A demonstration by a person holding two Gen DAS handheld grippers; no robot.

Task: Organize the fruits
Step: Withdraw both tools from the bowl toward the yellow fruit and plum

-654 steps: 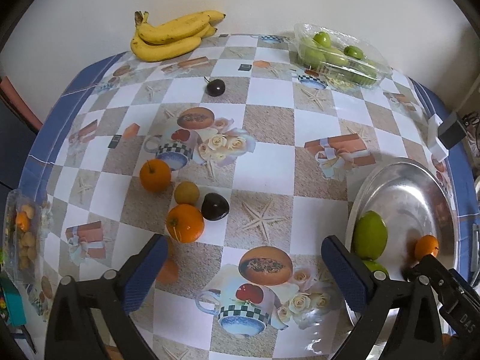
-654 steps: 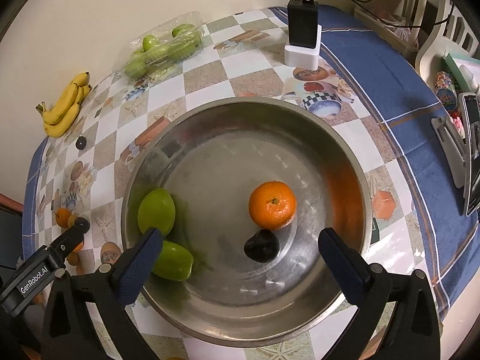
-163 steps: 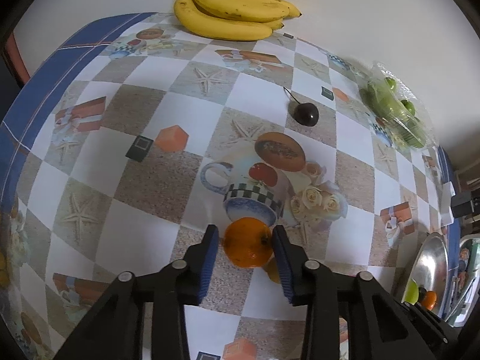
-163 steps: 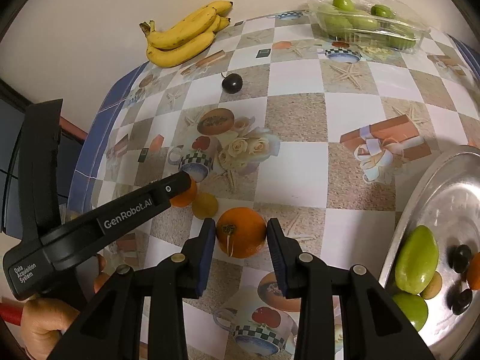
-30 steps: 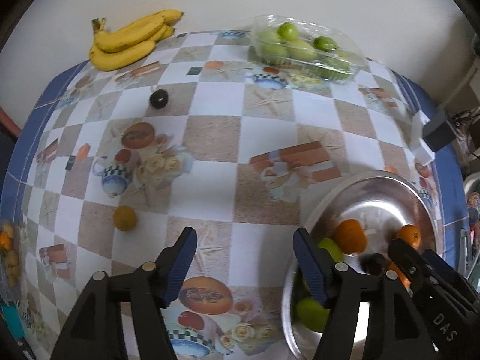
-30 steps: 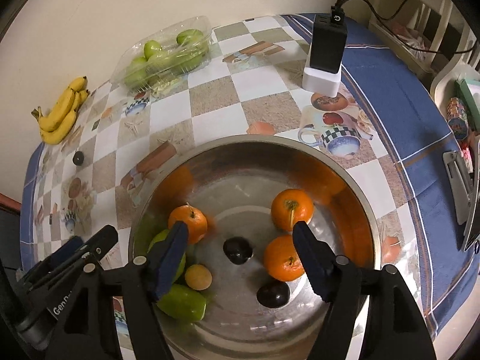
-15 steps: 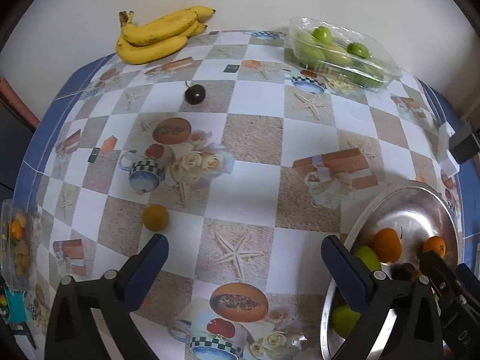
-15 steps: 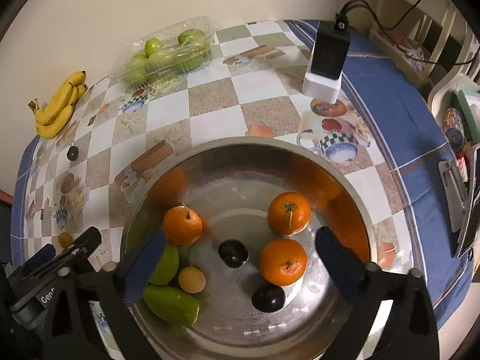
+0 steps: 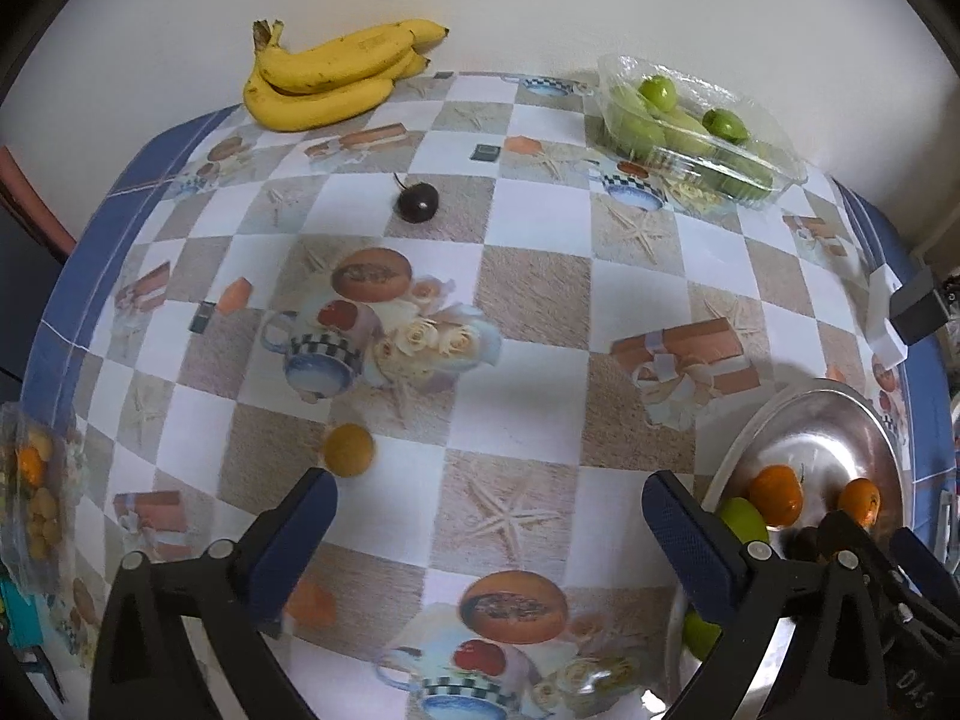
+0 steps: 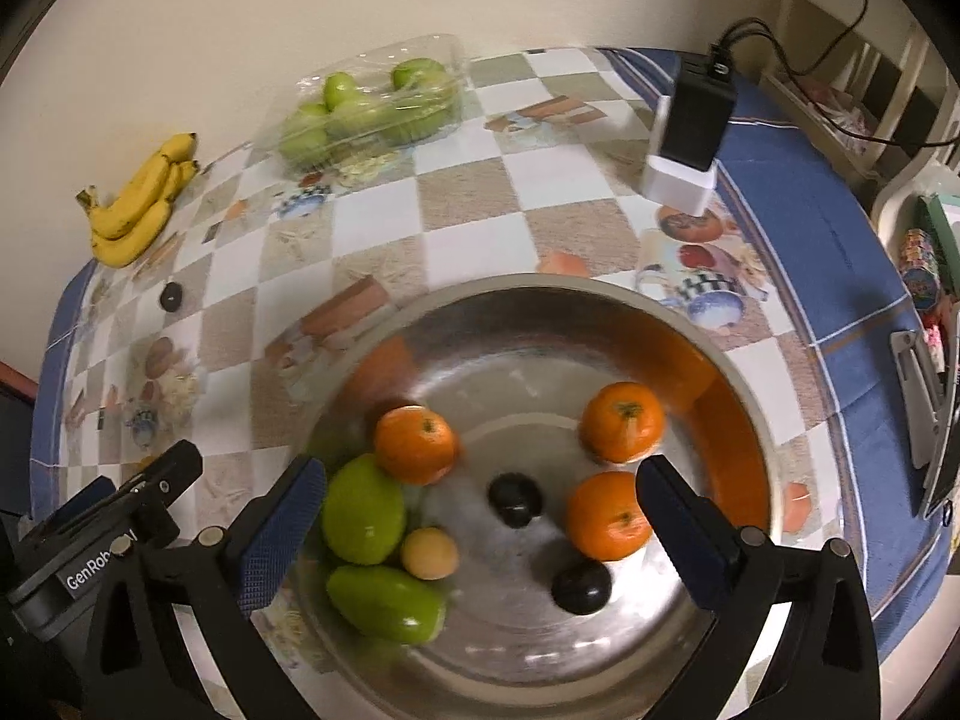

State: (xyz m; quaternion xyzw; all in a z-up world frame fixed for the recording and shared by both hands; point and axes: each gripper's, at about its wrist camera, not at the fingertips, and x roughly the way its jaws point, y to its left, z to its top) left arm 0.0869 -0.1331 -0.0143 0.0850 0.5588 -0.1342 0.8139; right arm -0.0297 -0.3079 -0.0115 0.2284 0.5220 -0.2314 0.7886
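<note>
From my left tool, the round steel bowl (image 9: pixel 840 414) sits at four o'clock, the small yellow-orange fruit (image 9: pixel 348 449) at eight, the dark cherry (image 9: pixel 417 202) at eleven, the yellow banana bunch (image 9: pixel 336 78) behind it.

In your left wrist view, the steel bowl (image 9: pixel 804 420) is being cut off at the lower right, and your right gripper (image 9: pixel 882 546) is covering much of its inside; a dark fruit (image 9: pixel 801 540) behind it is too hidden to identify. A clear packet (image 9: pixel 33 492) of small fruits is running off the left edge, blurred. In your right wrist view, the near fruits, such as the lower green fruit (image 10: pixel 384 603), are smearing with motion blur, and items (image 10: pixel 924 264) at the right edge are getting cropped.
</note>
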